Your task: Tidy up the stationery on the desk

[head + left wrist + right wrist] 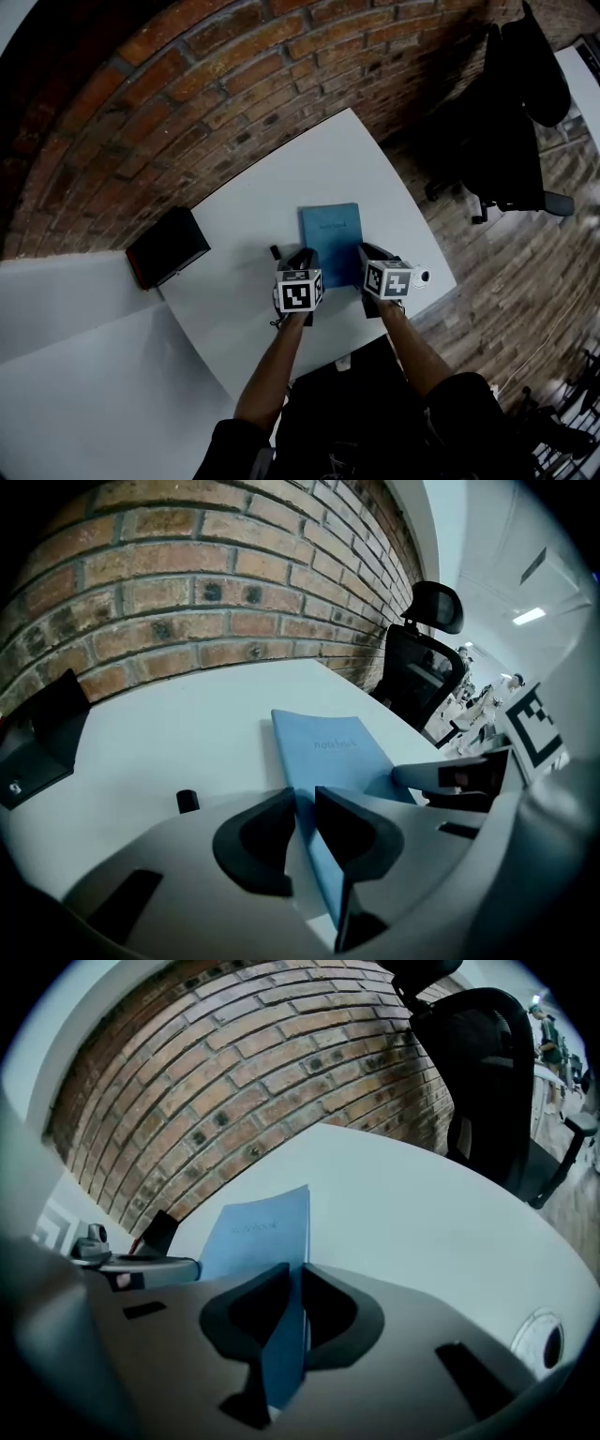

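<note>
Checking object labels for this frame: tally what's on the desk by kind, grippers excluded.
blue notebook: 1
black box: 1
small black piece: 1
white round item: 1
Total: 4

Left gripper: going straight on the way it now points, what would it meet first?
The left gripper is clamped on the blue notebook; straight on, it would probably meet the white desk, since it points downward.
</note>
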`<state>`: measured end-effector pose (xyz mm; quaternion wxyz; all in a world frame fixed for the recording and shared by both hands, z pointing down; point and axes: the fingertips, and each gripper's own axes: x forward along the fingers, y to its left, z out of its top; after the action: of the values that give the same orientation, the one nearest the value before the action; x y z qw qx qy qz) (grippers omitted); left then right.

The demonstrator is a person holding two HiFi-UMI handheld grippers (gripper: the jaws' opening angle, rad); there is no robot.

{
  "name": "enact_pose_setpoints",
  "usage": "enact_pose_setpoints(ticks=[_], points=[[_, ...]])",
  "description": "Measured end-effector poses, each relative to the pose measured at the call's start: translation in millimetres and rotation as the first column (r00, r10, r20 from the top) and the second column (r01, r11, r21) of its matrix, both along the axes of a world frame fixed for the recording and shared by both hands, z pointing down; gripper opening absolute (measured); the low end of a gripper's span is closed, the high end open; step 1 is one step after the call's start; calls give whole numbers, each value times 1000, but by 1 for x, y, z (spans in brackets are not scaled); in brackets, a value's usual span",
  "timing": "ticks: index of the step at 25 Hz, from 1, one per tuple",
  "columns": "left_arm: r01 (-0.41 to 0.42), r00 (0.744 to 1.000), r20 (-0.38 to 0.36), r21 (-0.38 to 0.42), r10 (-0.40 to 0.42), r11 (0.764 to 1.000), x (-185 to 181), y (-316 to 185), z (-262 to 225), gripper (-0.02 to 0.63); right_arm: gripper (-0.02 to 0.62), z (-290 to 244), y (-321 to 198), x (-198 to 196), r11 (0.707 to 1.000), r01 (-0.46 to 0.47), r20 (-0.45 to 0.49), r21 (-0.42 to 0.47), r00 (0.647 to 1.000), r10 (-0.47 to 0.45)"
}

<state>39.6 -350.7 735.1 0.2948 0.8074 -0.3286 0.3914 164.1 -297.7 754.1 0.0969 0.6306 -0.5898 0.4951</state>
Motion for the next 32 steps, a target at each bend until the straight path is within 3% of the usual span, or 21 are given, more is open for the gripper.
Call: enact_pose_setpoints(ticks=[14,25,32], points=[[69,998,-9,-23,-69,997,-11,62,2,74,54,-4,48,-4,996,88,-10,4,996,-88],[156,988,-7,-2,-156,988,-21,113,0,70,51,-5,84,-11,976,216,-8,20,976,-216],[197,980,-26,-2,-197,980,-34,143,-4,63,48,-9,106,-22,969,246,-12,20,969,-246]])
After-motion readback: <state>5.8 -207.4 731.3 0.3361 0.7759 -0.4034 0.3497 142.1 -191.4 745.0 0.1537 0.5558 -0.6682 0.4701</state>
